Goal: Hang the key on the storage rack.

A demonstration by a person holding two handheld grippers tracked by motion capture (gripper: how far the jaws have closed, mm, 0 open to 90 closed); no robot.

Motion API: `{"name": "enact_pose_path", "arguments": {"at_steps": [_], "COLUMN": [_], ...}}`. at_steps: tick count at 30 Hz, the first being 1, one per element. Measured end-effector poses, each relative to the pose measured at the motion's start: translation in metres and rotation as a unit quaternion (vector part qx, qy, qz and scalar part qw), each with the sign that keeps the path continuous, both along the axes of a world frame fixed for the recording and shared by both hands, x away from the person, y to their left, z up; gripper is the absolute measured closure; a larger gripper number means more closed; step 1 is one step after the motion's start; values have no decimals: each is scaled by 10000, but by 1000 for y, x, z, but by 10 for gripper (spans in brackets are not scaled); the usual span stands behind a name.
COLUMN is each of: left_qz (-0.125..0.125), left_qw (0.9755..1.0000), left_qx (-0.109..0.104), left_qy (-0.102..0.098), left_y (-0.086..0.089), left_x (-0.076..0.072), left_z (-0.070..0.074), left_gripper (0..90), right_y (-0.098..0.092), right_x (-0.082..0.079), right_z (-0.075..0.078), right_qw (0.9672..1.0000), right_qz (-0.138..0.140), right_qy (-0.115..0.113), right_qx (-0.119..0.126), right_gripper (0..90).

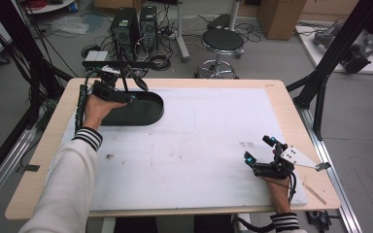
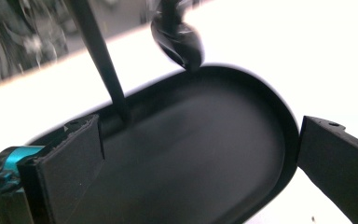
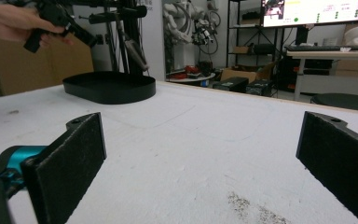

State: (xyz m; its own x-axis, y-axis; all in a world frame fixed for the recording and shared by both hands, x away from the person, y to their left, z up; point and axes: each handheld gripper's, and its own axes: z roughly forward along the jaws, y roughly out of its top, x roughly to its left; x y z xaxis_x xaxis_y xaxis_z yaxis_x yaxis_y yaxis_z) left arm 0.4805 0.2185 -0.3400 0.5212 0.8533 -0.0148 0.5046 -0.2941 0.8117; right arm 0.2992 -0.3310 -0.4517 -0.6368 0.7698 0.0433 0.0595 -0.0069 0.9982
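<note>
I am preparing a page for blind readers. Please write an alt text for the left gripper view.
The left claw hangs open above a black oval tray, one black finger at each side of the picture. A black spoon-like utensil leans at the tray's far rim, and a thin black rod stands inside the tray. The white table cover lies around the tray.

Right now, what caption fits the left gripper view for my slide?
Open left gripper hovering over a black oval tray, two dark utensils standing at its rim.

Wooden table [image 1: 39, 167], white mat [image 1: 199, 145], black tray [image 1: 148, 114].
</note>
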Motion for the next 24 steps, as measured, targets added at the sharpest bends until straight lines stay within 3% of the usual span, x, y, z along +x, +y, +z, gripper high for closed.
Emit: {"name": "enact_pose_path", "arguments": {"at_steps": [6,9,14,16,18,20,22,24], "left_qz": [-105,-192,-520,-531,-542,-533,-599,-621], "left_qw": [9985,9971,9930,9917,9885,9875,9839,9832], "left_qx": [-174,-385,-629,-685,-854,-907,-1121,-1146], "left_qy": [-505,-633,-853,-945,-1124,-1177,-1253,-1276], "left_y": [11,18,32,41,51,58,65,70], "left_x": [-34,-51,-84,-99,-114,-127,-140,-152], "left_z": [2,-1,-12,-18,-24,-30,-36,-43], "left_gripper": [17,17,18,18,18,18,18,18], "right_y": [1,1,0,0,0,1,1,1], "right_x": [0,-1,-1,-2,-3,-3,-3,-3], "right_z": [0,0,0,-1,-1,-1,-1,-1], "right_qw": [10000,10000,10000,10000,10000,10000,9999,10000], "right_qz": [9,-5,13,10,10,0,-2,-8], "right_qy": [29,-4,-38,-52,-66,-86,-92,-86], "right_qx": [15,-40,-19,45,22,-28,-44,-37], "right_gripper": [3,3,3,3,3,3,3,3]}}
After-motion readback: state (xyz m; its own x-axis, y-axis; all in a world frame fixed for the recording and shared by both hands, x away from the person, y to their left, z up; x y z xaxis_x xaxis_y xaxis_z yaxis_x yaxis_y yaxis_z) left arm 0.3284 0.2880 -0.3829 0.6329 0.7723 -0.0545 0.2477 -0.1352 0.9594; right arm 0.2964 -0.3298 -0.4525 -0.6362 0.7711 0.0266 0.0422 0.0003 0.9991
